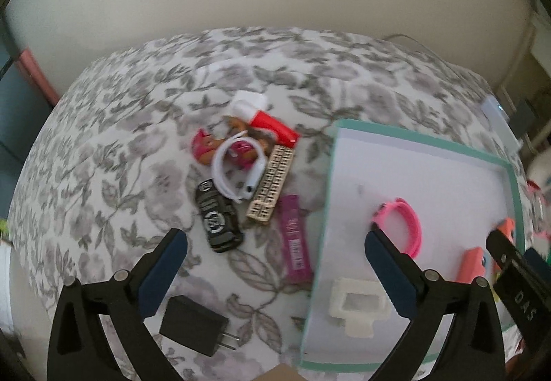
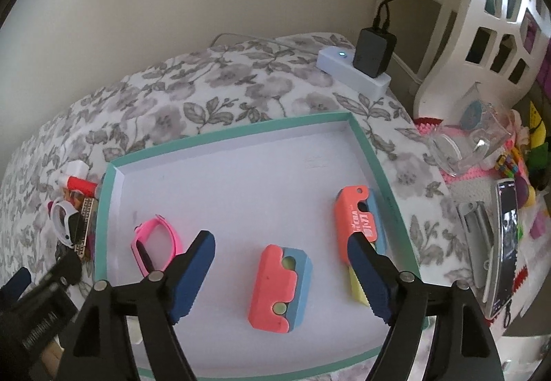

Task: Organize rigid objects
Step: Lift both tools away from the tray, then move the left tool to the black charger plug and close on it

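Observation:
A shallow white tray with a teal rim (image 1: 515, 195) (image 2: 113, 171) lies on the floral cloth. In it lie a pink wristband (image 1: 401, 224) (image 2: 156, 240), a cream plastic clip (image 1: 356, 307), a coral and blue block (image 2: 279, 288) and a second coral and blue piece with a yellow blade (image 2: 360, 222). My left gripper (image 1: 275, 236) hangs open over the tray's left rim, nothing between its fingers. My right gripper (image 2: 280, 243) stands open above the coral block, not touching it. Left of the tray sits a pile: black toy car (image 1: 218, 214), white cable (image 1: 234, 171), beige comb (image 1: 272, 186), purple bar (image 1: 294, 240), red and white tube (image 1: 267, 121).
A black plug adapter (image 1: 196, 326) lies near the left fingers. At the back right a white power strip (image 2: 354, 71) holds a black charger. A phone (image 2: 504, 246), a glass cup (image 2: 471, 143) and toys crowd the right side. A cream wall stands behind.

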